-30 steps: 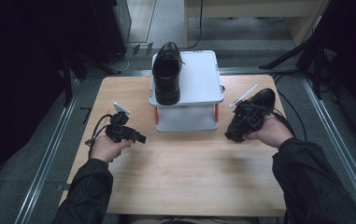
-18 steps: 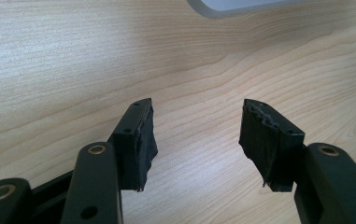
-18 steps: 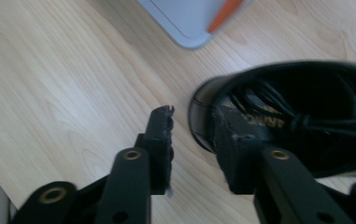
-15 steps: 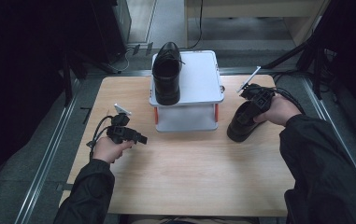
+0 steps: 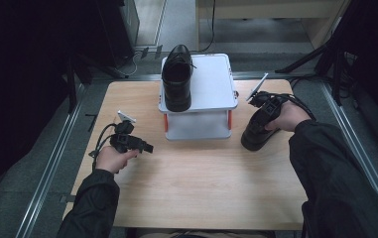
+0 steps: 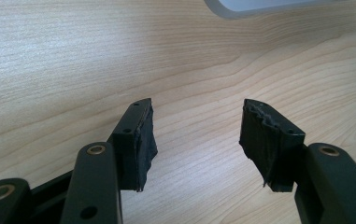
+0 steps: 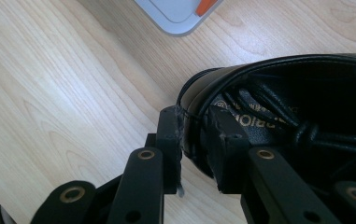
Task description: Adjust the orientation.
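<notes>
A pale wooden table (image 5: 186, 183) in a dark room. The right gripper (image 7: 195, 140) has just been closing — clamped on a black shoe's (image 5: 256, 131) rim, toe hidden; the left gripper (image 6: 195, 135) stands apart.

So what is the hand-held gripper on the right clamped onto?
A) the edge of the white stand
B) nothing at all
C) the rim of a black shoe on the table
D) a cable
C: in the right gripper view the right hand-held gripper has one jaw outside and one inside the back rim of the black shoe, which rests on the wooden table beside the white stand.
</notes>
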`<action>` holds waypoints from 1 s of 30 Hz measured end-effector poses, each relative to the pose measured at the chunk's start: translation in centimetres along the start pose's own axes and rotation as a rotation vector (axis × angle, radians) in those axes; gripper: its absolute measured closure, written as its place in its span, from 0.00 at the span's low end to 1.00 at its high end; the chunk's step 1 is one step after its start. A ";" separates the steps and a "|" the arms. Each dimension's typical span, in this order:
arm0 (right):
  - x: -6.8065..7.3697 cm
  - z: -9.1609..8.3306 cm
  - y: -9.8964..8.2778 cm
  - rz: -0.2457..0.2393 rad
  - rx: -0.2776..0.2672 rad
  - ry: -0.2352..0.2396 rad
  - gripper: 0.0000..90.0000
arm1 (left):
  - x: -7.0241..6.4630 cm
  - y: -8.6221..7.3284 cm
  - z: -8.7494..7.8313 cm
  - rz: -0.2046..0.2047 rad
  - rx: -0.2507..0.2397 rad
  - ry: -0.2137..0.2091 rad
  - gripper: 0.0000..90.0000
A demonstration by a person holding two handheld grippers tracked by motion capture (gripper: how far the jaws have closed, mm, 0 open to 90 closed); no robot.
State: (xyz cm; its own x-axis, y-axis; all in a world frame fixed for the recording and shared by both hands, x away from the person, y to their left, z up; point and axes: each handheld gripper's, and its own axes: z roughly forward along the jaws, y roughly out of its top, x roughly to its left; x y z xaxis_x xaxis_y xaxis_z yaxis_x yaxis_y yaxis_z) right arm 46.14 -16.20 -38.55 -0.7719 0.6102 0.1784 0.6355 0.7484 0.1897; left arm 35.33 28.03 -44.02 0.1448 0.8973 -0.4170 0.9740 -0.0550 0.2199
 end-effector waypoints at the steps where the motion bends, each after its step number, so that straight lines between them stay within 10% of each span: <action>1: 0.0 0.1 0.1 0.009 0.007 0.000 0.84 | 0.0 0.0 0.0 0.000 0.000 -0.001 0.49; 19: -0.5 0.4 0.2 0.041 0.049 0.039 0.92 | -0.1 0.0 0.5 0.016 0.025 0.013 0.49; 30: -1.5 -1.9 -3.5 -0.093 0.121 0.049 0.91 | 0.4 -0.2 0.1 0.014 0.014 0.015 0.49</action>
State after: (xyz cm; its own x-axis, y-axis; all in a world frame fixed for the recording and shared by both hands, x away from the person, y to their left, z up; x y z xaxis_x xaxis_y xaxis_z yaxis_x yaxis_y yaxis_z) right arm 45.11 -20.21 -37.69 -0.8236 0.5258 0.2125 0.5525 0.8286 0.0908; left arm 35.23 28.35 -44.30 0.1559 0.9028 -0.4008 0.9742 -0.0736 0.2132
